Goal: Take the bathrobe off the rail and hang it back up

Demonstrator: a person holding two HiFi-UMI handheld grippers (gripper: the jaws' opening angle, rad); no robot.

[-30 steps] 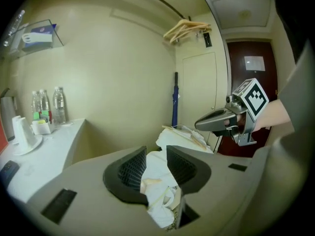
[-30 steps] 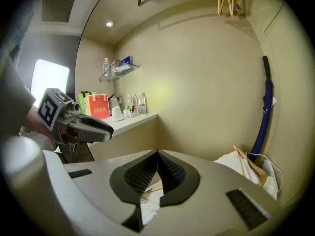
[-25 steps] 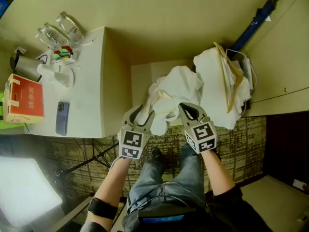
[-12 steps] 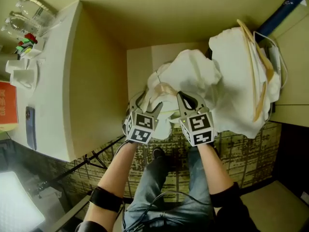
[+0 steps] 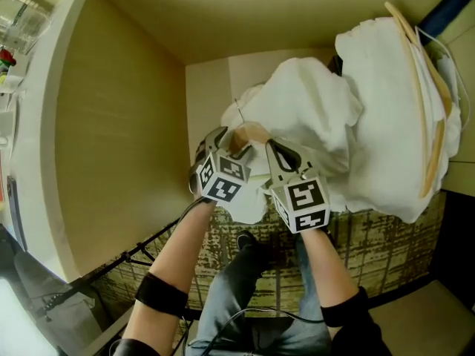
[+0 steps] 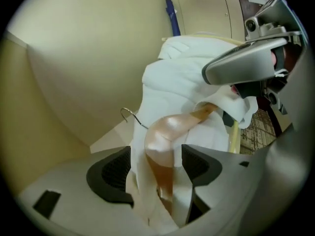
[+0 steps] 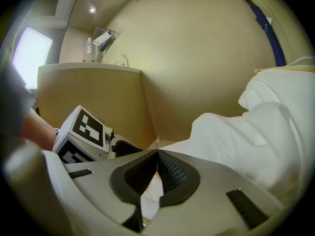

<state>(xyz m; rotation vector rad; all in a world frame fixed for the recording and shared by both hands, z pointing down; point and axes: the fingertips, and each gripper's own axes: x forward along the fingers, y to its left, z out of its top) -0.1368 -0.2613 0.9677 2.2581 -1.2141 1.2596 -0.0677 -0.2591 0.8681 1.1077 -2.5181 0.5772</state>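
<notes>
The bathrobe (image 5: 312,110) was plain white, and the hanger (image 6: 165,136) inside it was a shiny peach-tan. The left gripper (image 6: 156,161) and right gripper (image 7: 156,173) were grey with black pads and black-and-white marker cubes. The carpet (image 5: 386,251) was olive-beige with a dark scratchy grid. The umbrella (image 6: 171,11) was deep blue.

Overhead plus two close-ups, bathrobe (image 5: 312,117) shared

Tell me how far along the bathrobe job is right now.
Done: the bathrobe looks off the rail; the hook hangs on nothing. In hand: the right gripper is shut on the bathrobe; the left gripper has just opened its jaws, the hanger loose between them. Left: hooking it back on the rail, which is out of view.
</notes>
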